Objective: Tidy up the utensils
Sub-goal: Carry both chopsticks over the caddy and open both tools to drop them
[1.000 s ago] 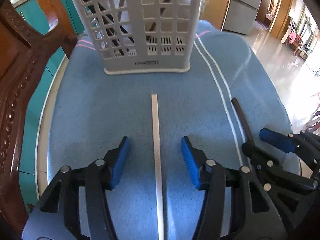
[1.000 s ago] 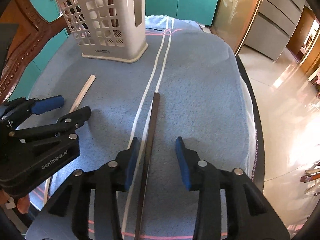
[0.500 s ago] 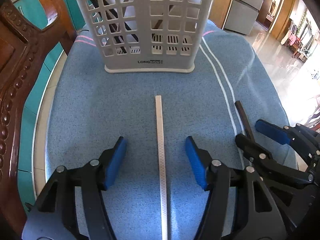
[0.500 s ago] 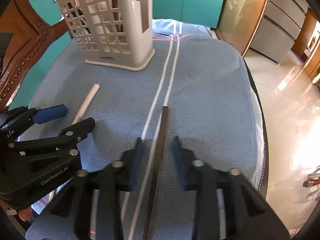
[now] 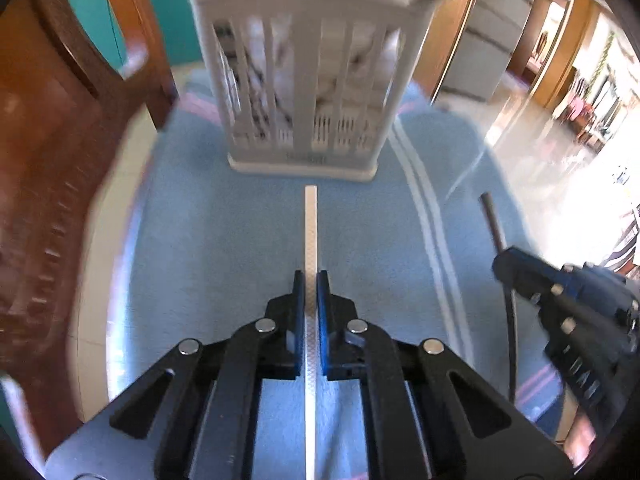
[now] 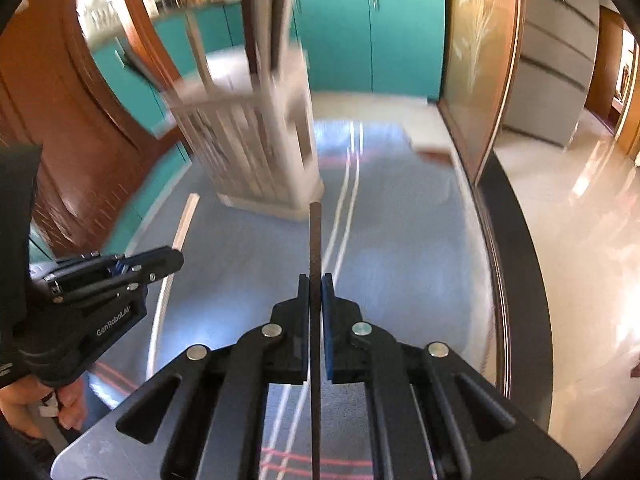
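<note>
Left gripper [image 5: 311, 280] pinches white stick [image 5: 310, 224], right gripper [image 6: 315, 282] pinches dark stick [image 6: 315, 240]. Basket [image 5: 308, 92] stands far ahead on blue towel [image 5: 208, 240]; wooden chair [image 5: 48, 160] left.

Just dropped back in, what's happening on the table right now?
Both grippers have closed on chopsticks over the blue towel. The left gripper clamps the white chopstick; the right gripper clamps the dark chopstick. Both sticks point toward the white utensil basket, which already holds some sticks. Neither is in the basket yet.
</note>
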A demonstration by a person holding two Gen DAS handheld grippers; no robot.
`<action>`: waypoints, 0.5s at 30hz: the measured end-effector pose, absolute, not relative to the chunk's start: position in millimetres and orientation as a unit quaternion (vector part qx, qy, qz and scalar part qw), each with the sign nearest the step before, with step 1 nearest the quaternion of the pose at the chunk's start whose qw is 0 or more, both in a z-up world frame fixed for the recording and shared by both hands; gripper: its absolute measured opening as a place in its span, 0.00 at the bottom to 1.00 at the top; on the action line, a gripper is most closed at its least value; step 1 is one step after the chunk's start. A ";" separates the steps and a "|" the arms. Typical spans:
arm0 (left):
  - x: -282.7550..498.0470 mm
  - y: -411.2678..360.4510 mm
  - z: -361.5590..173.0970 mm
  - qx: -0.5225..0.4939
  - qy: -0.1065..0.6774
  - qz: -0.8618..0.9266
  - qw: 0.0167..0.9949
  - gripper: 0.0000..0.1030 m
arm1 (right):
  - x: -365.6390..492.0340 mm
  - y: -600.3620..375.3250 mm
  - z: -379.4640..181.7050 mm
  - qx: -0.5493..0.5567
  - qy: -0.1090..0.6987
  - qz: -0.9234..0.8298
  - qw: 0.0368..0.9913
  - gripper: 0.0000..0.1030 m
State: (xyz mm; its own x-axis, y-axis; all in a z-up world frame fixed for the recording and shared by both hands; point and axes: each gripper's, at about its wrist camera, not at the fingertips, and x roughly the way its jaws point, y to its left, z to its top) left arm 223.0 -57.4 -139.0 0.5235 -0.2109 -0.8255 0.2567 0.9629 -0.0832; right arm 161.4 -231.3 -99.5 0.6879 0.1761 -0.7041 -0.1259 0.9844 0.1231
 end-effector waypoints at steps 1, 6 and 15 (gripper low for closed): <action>218.4 -53.9 -129.0 0.023 0.459 -0.136 0.878 0.06 | 154.4 -232.9 -82.6 0.031 0.369 0.086 0.925 0.06; 189.6 -27.6 -46.0 0.001 0.377 -0.153 0.914 0.06 | 132.2 -236.1 -21.5 0.036 0.306 0.109 0.945 0.06; 186.5 6.6 94.4 -0.019 0.238 -0.143 0.960 0.06 | 150.7 -219.5 80.8 0.038 0.202 0.142 0.968 0.06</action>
State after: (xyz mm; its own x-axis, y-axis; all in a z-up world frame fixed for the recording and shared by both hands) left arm 186.5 6.6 94.4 0.8457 -0.2845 -0.4514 0.2661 0.9582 -0.1054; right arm 150.7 -219.5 80.8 0.8779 0.2897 -0.3813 -0.2593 0.9570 0.1301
